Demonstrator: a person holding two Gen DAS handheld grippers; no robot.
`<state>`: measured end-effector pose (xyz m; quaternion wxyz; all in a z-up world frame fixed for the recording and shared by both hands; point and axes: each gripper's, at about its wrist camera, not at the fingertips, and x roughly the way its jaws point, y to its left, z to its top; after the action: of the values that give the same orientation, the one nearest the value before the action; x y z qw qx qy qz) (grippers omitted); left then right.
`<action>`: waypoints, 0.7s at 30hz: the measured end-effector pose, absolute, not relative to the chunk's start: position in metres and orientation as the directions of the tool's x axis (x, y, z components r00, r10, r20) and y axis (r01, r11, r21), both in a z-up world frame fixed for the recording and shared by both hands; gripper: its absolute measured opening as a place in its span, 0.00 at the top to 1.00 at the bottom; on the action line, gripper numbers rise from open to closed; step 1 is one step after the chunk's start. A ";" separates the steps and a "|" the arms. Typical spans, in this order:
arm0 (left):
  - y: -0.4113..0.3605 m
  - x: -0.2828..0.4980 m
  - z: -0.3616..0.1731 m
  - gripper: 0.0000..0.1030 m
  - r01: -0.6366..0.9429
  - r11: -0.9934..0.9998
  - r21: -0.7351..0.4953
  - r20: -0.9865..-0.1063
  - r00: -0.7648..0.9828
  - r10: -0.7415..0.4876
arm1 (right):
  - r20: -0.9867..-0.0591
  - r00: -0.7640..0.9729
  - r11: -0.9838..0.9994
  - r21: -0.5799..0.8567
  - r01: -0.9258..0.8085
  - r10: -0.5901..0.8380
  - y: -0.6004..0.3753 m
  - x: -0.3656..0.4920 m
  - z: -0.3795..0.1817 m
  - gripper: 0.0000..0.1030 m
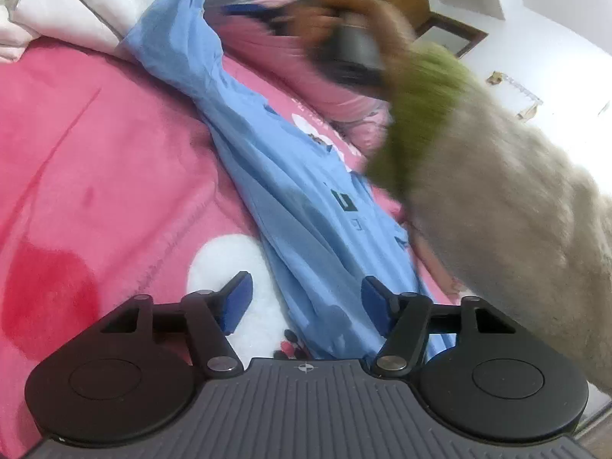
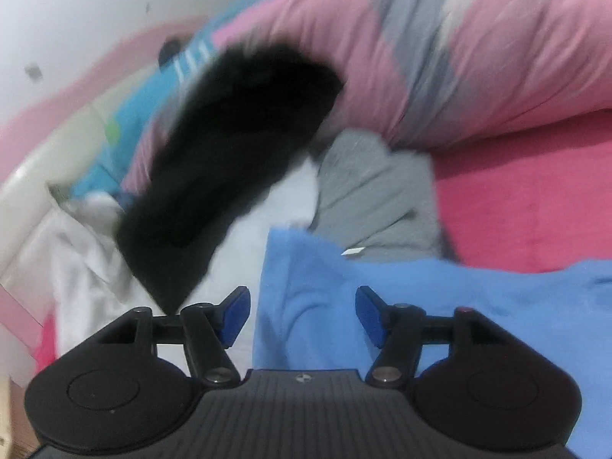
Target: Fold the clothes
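A light blue shirt lies stretched in a long bunched strip across the pink bed cover. My left gripper is open, its blue pads on either side of the shirt's near end. In the right wrist view the blue shirt lies under my open right gripper, one edge between the pads. The right gripper, blurred, also shows in the left wrist view, held by a hand with a fuzzy green and cream sleeve.
A black garment, a grey garment and white cloth lie piled beyond the shirt. A pink and grey quilt is bunched behind. White folded cloth lies at the far left. A white wall stands at the right.
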<state>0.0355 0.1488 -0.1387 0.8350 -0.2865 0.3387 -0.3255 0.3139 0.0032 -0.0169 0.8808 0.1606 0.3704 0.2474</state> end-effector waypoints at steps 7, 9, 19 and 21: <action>0.154 0.035 -0.137 0.33 0.245 0.615 -0.749 -0.394 0.583 -0.711 | -0.459 0.656 0.781 0.516 -0.352 0.599 -0.132 0.180 0.054 0.25; 0.156 0.034 -0.135 0.33 0.217 0.615 -0.758 -0.400 0.589 -0.702 | -0.448 0.660 0.774 0.530 -0.347 0.603 -0.166 0.135 0.058 0.25; 0.127 0.022 -0.117 0.34 0.215 0.697 -0.684 -0.506 0.549 -0.665 | -0.579 0.649 0.870 0.342 -0.356 0.493 -0.171 -0.052 -0.053 0.39; 0.111 0.017 -0.115 0.35 0.225 0.750 -0.621 -0.559 0.543 -0.626 | -0.583 0.664 0.882 0.261 -0.393 0.468 -0.156 -0.073 -0.067 0.41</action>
<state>0.0175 0.1113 -0.1155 0.8430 -0.2471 0.4057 -0.2525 -0.0734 -0.1560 -0.0670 0.9103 0.0562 0.3351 0.2364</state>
